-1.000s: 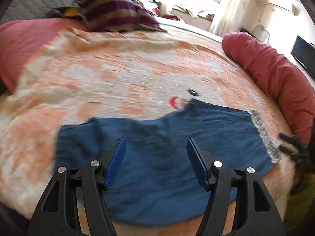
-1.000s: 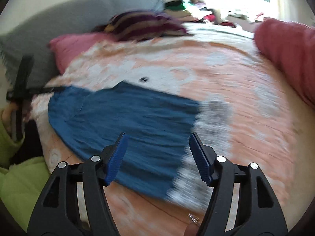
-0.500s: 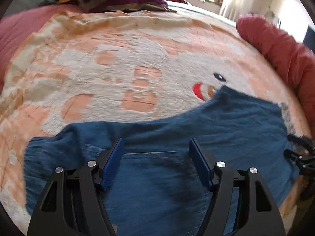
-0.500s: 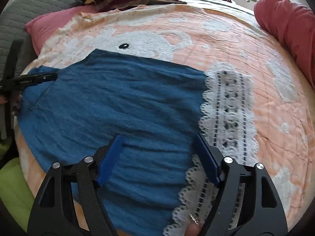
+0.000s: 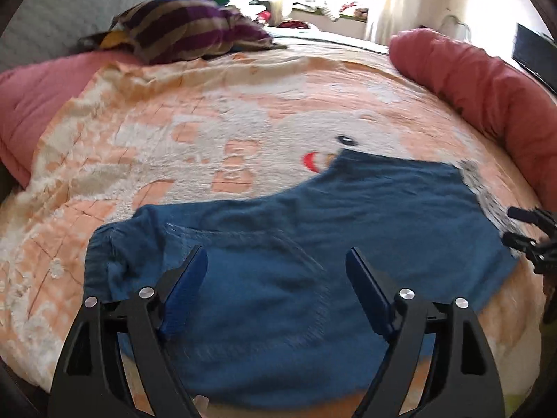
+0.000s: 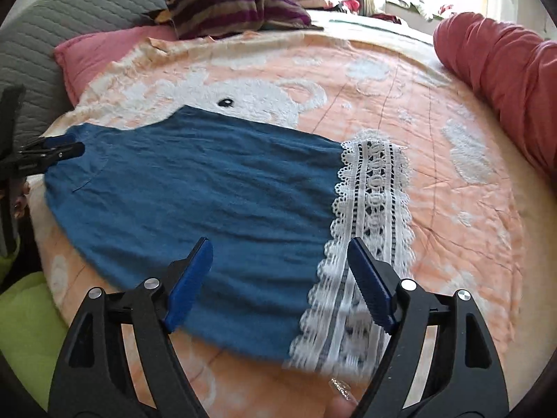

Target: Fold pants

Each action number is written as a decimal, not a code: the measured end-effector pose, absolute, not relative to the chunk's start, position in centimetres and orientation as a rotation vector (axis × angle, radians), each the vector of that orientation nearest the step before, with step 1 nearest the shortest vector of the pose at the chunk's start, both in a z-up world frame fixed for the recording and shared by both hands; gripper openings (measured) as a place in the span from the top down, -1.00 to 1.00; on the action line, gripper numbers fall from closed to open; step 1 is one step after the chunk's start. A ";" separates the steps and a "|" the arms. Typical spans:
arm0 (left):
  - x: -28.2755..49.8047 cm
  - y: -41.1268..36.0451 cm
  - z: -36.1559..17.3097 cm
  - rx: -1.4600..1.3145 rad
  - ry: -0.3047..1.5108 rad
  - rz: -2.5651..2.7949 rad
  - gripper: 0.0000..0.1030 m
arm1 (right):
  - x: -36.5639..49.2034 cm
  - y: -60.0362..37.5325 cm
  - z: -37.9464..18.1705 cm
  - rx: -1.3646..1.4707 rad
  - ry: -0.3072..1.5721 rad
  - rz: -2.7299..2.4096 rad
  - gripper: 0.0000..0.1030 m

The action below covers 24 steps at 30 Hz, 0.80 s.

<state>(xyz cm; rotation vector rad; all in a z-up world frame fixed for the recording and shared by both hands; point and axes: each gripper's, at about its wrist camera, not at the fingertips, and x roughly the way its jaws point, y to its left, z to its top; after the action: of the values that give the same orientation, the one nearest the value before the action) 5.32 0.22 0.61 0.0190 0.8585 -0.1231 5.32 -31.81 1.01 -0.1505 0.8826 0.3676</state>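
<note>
I find the pants (image 6: 195, 188) lying flat on the blanket (image 6: 435, 146), at the blanket's near edge, spread sideways. They are blue, with a band of white lace trim (image 6: 372, 216) at the leg end. The waist end shows a stitched pocket (image 5: 250, 278) in the left wrist view; the cloth there is somewhat rumpled.

My left gripper (image 5: 276, 261) hangs over the waist end of the pants with its jaws spread wide — nothing between the blue pads. In the right wrist view the same gripper appears at the pants' far left corner, its tips by the cloth edge; I cannot tell whether they touch it.

My right gripper (image 6: 278, 252) hangs over the leg end of the pants, jaws likewise spread and holding nothing. One pad sits above the blue cloth, the other above the lace trim. In the left wrist view it shows at the right, just beside the lace edge — contact cannot be judged.

Beyond the pants, on the far side of the blanket, lies a striped pillow (image 6: 229, 10). A pink pillow (image 6: 104, 55) lies just under the blanket's far left corner, and a red bolster (image 6: 504, 73) runs along the blanket's right side. A grey headboard (image 6: 69, 21) stands behind the pink pillow.
</note>
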 end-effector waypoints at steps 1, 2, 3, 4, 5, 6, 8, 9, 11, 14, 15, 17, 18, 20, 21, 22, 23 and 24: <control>4.4 -0.5 0.8 0.031 0.857 -0.131 -0.65 | 4.9 -31.7 1.1 -0.157 0.879 0.370 -0.41; 4.0 -0.9 0.8 0.034 0.862 -0.143 -0.68 | 4.4 -31.5 1.3 -0.169 0.869 0.371 -0.41; 3.4 -1.5 0.5 0.034 0.874 -0.162 -0.68 | 4.0 -31.4 1.4 -0.176 0.862 0.371 -0.41; 3.1 -2.0 0.2 0.039 0.887 -0.176 -0.68 | 4.0 -31.2 1.4 -0.178 0.860 0.373 -0.41; 2.7 -2.7 -0.4 0.064 0.910 -0.182 -0.69 | 4.0 -31.2 1.3 -0.176 0.861 0.374 -0.41; 2.4 -3.2 -0.7 0.086 0.923 -0.181 -0.70 | 4.0 -31.1 1.0 -0.174 0.866 0.370 -0.41; 2.2 -4.0 -1.7 0.144 0.946 -0.163 -0.73 | 4.2 -31.0 0.5 -0.174 0.884 0.361 -0.41; 2.1 -4.2 -2.2 0.159 0.966 -0.153 -0.73 | 4.3 -31.2 0.1 -0.175 0.899 0.352 -0.41; 2.0 -4.3 -3.2 0.176 1.001 -0.145 -0.74 | 4.5 -31.4 -1.0 -0.184 0.944 0.324 -0.41; 2.0 -4.0 -3.7 0.159 1.019 -0.152 -0.77 | 4.4 -32.3 -2.4 -0.164 0.980 0.300 -0.41; 2.0 -3.9 -3.7 0.150 1.020 -0.155 -0.77 | 4.3 -32.4 -2.4 -0.154 0.973 0.305 -0.41; 1.9 -3.9 -3.7 0.144 1.019 -0.156 -0.78 | 4.2 -32.4 -2.3 -0.153 0.966 0.309 -0.41; 1.9 -3.8 -3.6 0.143 1.017 -0.157 -0.78 | 4.1 -32.4 -2.1 -0.149 0.963 0.315 -0.41; 1.7 -3.6 -2.9 0.116 0.997 -0.166 -0.79 | 3.9 -32.7 -1.2 -0.134 0.934 0.337 -0.42; 1.5 -3.6 -2.5 0.103 0.985 -0.175 -0.82 | 3.7 -33.1 -0.7 -0.127 0.918 0.337 -0.42; 1.3 -3.5 -1.9 0.093 0.971 -0.182 -0.83 | 3.6 -33.5 -0.1 -0.116 0.898 0.331 -0.42; 1.2 -3.6 -1.5 0.089 0.962 -0.182 -0.83 | 3.5 -33.9 0.6 -0.104 0.879 0.328 -0.44; 1.1 -3.7 -1.0 0.085 0.951 -0.188 -0.85 | 3.4 -34.4 1.2 -0.091 0.860 0.319 -0.46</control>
<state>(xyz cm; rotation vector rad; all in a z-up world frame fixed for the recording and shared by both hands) 1.07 -3.73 -1.03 0.0849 0.9508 -0.1881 3.39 -34.40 1.23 -0.0912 0.8603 0.3194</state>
